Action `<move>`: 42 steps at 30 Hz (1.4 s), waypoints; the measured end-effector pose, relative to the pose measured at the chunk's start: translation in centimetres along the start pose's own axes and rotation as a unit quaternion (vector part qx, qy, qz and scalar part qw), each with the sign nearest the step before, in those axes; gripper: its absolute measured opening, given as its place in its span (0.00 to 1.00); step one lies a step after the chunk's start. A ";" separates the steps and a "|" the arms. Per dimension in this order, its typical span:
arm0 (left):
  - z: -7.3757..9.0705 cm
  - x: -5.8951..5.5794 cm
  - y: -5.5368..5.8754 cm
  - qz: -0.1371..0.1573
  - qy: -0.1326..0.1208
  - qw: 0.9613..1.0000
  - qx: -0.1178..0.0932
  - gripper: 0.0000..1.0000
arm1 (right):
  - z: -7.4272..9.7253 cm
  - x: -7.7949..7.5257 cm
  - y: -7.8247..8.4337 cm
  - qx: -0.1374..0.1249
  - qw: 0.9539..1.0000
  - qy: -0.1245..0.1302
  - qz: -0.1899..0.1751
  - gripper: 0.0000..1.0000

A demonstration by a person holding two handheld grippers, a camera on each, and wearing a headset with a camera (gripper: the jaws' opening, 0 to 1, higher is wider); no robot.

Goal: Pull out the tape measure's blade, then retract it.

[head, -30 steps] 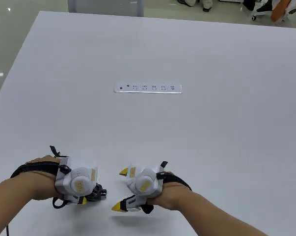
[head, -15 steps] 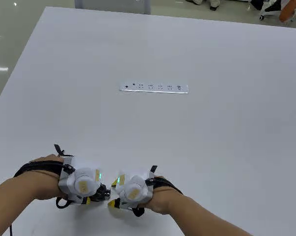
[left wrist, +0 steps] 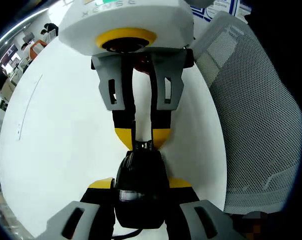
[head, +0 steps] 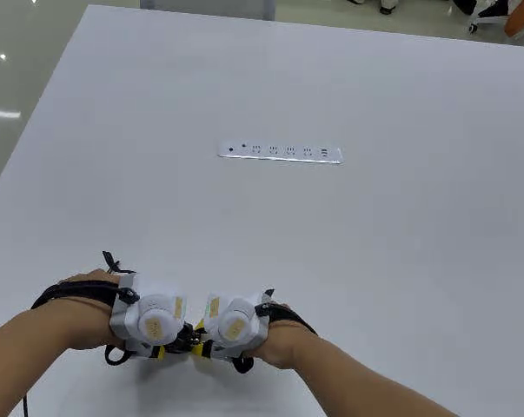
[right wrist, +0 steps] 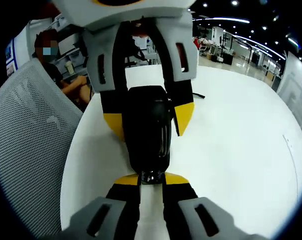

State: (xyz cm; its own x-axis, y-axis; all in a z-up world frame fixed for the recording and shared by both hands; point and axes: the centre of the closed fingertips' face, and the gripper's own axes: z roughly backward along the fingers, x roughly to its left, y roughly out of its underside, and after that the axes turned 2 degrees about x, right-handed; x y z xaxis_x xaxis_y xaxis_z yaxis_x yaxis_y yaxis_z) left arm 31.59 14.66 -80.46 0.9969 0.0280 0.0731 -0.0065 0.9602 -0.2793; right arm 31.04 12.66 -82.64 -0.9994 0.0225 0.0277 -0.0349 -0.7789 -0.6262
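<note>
A small black tape measure [head: 189, 335] is caught between my two grippers near the front edge of the white table [head: 374, 243]. My left gripper [head: 176, 337] is shut on its body. In the left gripper view the black case [left wrist: 140, 182] fills the space between my left gripper's [left wrist: 140, 186] yellow-tipped jaws. My right gripper [head: 202, 340] faces it from the right, jaws closed on the blade's end tab [right wrist: 151, 176] at the case's mouth. In the right gripper view my right gripper [right wrist: 151, 179] pinches that tab, with the case [right wrist: 148, 125] just beyond. No blade shows pulled out.
A white power strip [head: 280, 152] lies flat in the middle of the table, well beyond the grippers. A grey mesh chair [left wrist: 251, 125] stands off the table's near edge. A person [right wrist: 65, 75] sits behind the chair in the right gripper view.
My right gripper, open a second ago, has moved left up to the left gripper and closed on the tape's tab. The left gripper has kept hold of the case.
</note>
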 end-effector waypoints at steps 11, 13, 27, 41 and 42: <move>0.0 0.0 0.0 0.003 0.001 1.000 0.000 0.35 | 0.2 0.0 0.3 -0.003 1.000 -0.003 0.024 0.12; 0.0 -0.1 0.0 0.002 0.002 1.000 0.000 0.35 | 0.4 0.0 0.5 -0.006 1.000 -0.004 0.013 0.12; 0.0 0.0 0.0 0.009 0.002 1.000 -0.002 0.35 | 0.6 0.0 0.7 0.012 0.999 -0.002 0.038 0.15; 0.1 0.1 0.0 0.010 0.000 1.000 -0.005 0.35 | 0.1 -0.1 0.2 -0.005 1.000 -0.013 0.003 0.13; 0.1 0.0 0.1 0.009 0.000 1.000 -0.005 0.35 | 0.2 0.0 0.2 -0.008 1.000 -0.013 -0.001 0.13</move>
State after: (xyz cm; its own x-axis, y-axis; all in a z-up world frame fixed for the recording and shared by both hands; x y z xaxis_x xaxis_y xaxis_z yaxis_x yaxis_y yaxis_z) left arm 31.61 14.76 -80.34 0.9967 0.0459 0.0675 -0.0243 0.9565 -0.2906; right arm 31.06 12.33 -82.59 -0.9988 0.0062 0.0492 -0.0362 -0.7694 -0.6378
